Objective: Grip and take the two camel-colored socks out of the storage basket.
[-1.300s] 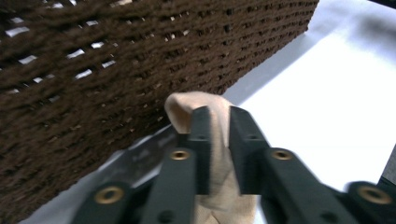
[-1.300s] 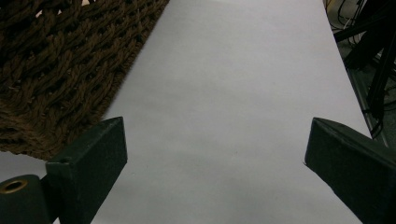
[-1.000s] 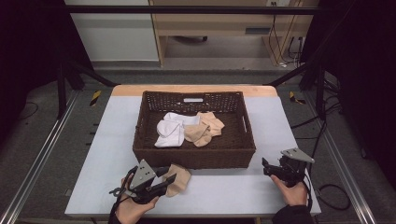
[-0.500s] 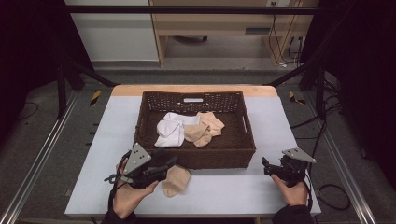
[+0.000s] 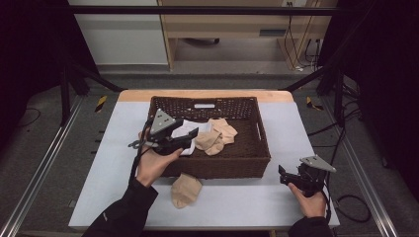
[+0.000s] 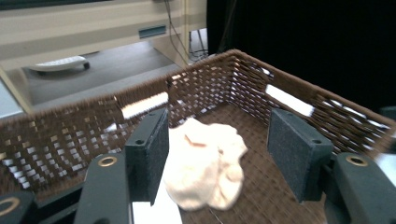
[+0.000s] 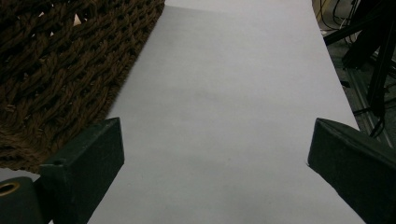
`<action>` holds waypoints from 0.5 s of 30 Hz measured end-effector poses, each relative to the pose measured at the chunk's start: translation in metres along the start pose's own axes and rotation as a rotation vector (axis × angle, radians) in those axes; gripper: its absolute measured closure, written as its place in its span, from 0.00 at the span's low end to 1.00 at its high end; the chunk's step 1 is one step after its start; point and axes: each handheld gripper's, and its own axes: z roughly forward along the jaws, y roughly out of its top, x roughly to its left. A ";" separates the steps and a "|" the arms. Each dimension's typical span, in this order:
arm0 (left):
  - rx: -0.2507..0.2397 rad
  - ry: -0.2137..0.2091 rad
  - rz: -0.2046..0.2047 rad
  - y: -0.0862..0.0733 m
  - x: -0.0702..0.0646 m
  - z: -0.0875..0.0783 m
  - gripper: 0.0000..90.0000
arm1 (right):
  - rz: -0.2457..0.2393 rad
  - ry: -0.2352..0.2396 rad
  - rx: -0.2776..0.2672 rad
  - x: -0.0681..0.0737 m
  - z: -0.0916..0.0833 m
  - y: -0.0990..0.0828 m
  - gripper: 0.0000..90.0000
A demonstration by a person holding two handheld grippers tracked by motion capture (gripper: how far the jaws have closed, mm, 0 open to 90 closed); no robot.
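A brown woven basket [image 5: 247,158] is seen on the middle of the white table [image 5: 296,123], toward its far side. Inside it, a white sock [image 5: 185,129] lies at the left and a heap of beige socks [image 5: 215,136] lies just beside it toward the centre, the two touching. In the left gripper view the beige socks [image 6: 205,163] are seen on the woven floor of the basket [image 6: 56,140], with a corner of the white sock [image 6: 156,212] at the bottom edge. One more beige sock [image 5: 186,190] lies on the table in front of the basket's near wall, outside it and near the table's front edge. The left gripper [image 5: 190,139] is held above the left part of the basket, over the white sock, by the left hand [image 5: 155,163], whose dark sleeve comes in from the bottom. In its own view the left gripper [image 6: 215,154] is shown with its jaws spread wide apart and nothing held between them, the beige socks lying beyond the gap. The right gripper [image 5: 282,175] is held low by the right hand [image 5: 309,197] at the table's right front, just beside the basket's near right corner. In its own view the right gripper [image 7: 215,154] has its jaws wide apart over bare table, nothing between them, with the basket's wall [image 7: 65,70] at the left
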 end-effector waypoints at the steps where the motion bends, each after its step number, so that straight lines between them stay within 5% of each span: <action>1: 0.000 0.000 0.000 0.000 0.000 0.000 0.42 | 0.000 0.000 0.000 0.000 0.000 0.000 0.04; 15: 0.058 0.068 -0.001 0.028 0.003 0.070 0.40 | -0.007 -0.006 0.004 0.001 0.002 0.000 0.05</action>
